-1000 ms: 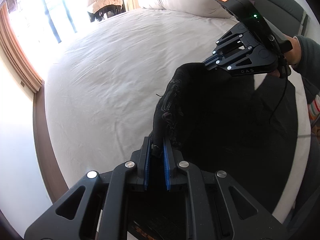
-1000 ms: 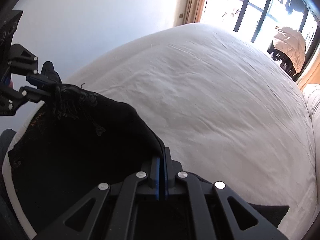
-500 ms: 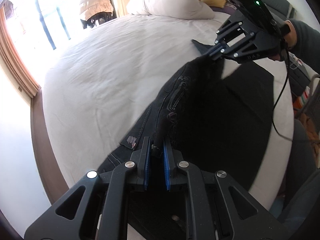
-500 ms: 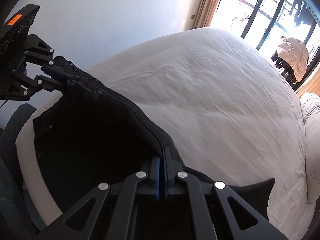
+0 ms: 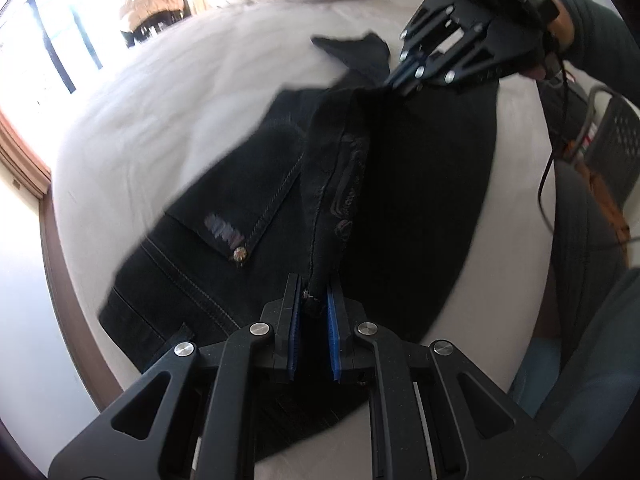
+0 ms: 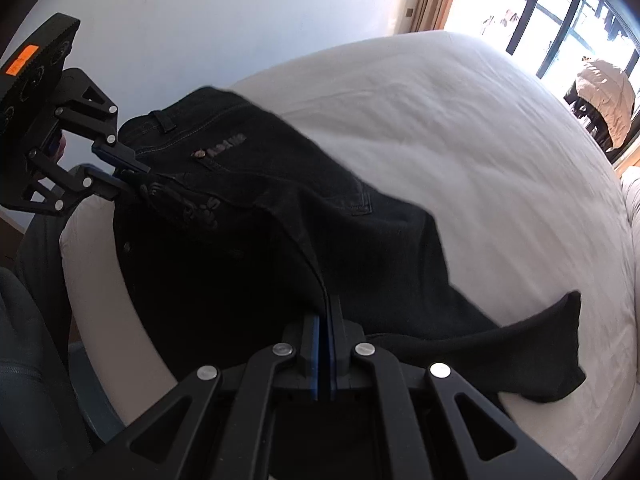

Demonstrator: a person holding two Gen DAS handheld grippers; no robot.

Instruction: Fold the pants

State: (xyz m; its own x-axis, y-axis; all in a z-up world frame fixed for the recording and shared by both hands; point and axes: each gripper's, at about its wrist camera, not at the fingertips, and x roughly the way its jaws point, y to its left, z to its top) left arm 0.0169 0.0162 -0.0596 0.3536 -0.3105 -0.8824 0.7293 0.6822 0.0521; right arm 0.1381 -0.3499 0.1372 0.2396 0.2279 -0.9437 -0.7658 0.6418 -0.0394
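black pants [image 5: 400,200] held over a white bed [image 5: 180,92]
an edge is gripped by left tongs [image 5: 313,308] and right tongs [image 6: 327,320], both clamped, so one half can be folded across.

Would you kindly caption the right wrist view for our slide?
Right gripper and left gripper pinch the black pants' edge, holding them over the white bed.

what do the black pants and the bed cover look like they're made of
Pants: apparently black denim, matte, judging by the pale contrast stitching along the seams, a metal rivet at the pocket corner and a belt loop.
Bed cover: probably woven cotton sheeting, white and matte, with fine soft creases; the exact fibre can't be told.
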